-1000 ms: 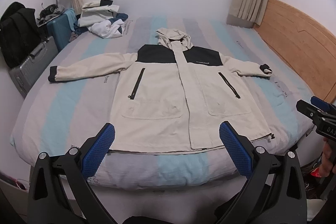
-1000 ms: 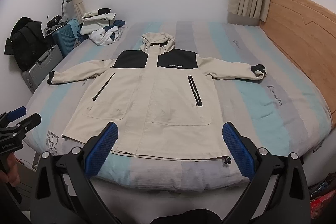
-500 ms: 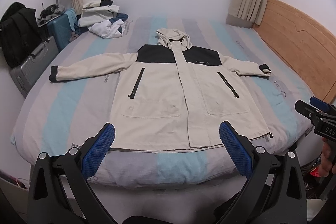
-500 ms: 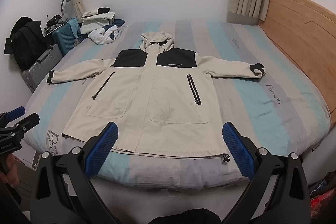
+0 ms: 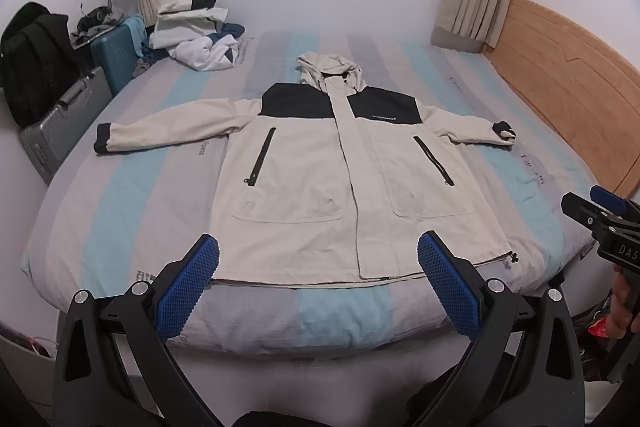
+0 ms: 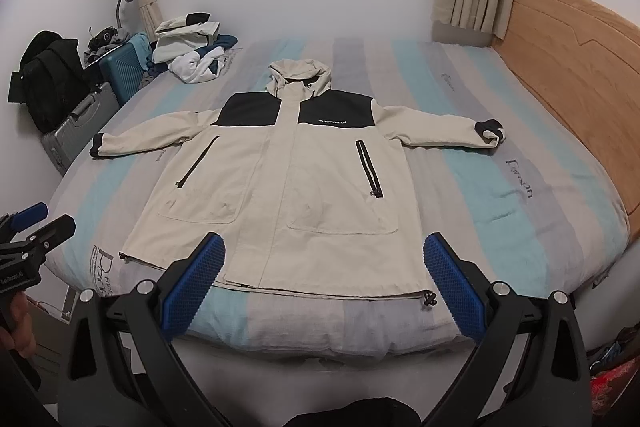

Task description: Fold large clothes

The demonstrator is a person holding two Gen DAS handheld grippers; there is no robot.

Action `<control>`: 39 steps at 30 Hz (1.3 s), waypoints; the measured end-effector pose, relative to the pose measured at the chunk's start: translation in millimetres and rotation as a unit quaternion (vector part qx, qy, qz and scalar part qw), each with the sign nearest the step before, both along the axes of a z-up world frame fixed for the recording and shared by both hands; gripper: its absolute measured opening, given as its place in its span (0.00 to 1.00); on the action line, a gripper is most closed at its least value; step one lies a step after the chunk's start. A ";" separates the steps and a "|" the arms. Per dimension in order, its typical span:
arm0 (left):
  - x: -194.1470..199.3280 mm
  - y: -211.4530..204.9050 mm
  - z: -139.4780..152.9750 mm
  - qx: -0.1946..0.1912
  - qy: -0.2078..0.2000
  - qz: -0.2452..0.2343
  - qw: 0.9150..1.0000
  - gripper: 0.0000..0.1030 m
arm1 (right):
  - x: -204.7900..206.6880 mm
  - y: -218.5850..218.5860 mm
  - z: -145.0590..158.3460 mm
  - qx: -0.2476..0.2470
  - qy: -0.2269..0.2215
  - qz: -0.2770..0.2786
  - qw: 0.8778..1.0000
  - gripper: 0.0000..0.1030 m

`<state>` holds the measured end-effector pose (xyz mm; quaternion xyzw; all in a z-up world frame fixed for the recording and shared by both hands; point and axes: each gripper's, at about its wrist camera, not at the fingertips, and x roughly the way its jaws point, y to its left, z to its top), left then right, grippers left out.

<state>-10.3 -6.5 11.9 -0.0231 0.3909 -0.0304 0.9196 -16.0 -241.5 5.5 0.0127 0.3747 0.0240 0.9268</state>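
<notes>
A cream hooded jacket (image 5: 320,183) (image 6: 296,183) with black shoulder panels and black cuffs lies flat, front up, on the striped bed (image 5: 132,195) (image 6: 500,195). Both sleeves are spread out sideways and the hood points to the far wall. My left gripper (image 5: 318,271) hangs open in front of the bed's near edge, below the jacket's hem, holding nothing. My right gripper (image 6: 324,269) is open too, at the same near edge, empty. Each gripper also shows at the side of the other's view, held by a hand.
A pile of other clothes (image 5: 196,35) (image 6: 192,51) lies at the bed's far left corner. Suitcases (image 5: 60,131) and a black bag (image 6: 48,87) stand along the left side. A wooden headboard (image 5: 568,87) runs along the right. Curtains and a window are on the far wall.
Both grippers have drifted back a little from the bed; the jacket sits slightly higher in both views. The jacket itself has not moved.
</notes>
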 end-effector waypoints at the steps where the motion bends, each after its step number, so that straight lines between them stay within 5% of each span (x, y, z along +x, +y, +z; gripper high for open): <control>1: -0.8 1.5 -0.7 -0.002 0.002 0.001 1.000 0.94 | -0.4 -0.2 -0.1 0.001 0.001 -0.001 1.000 0.93; 17: 19.4 22.9 18.0 0.004 0.011 -0.010 1.000 0.94 | 18.0 19.2 21.8 -0.010 0.006 -0.017 1.000 0.93; 33: 121.4 99.1 42.1 -0.005 0.047 -0.006 0.999 0.94 | 91.6 77.0 72.5 -0.069 0.024 -0.064 0.995 0.93; 39: 182.1 93.9 34.5 0.004 0.051 0.000 0.999 0.94 | 155.7 64.3 62.0 -0.084 0.020 -0.062 0.994 0.93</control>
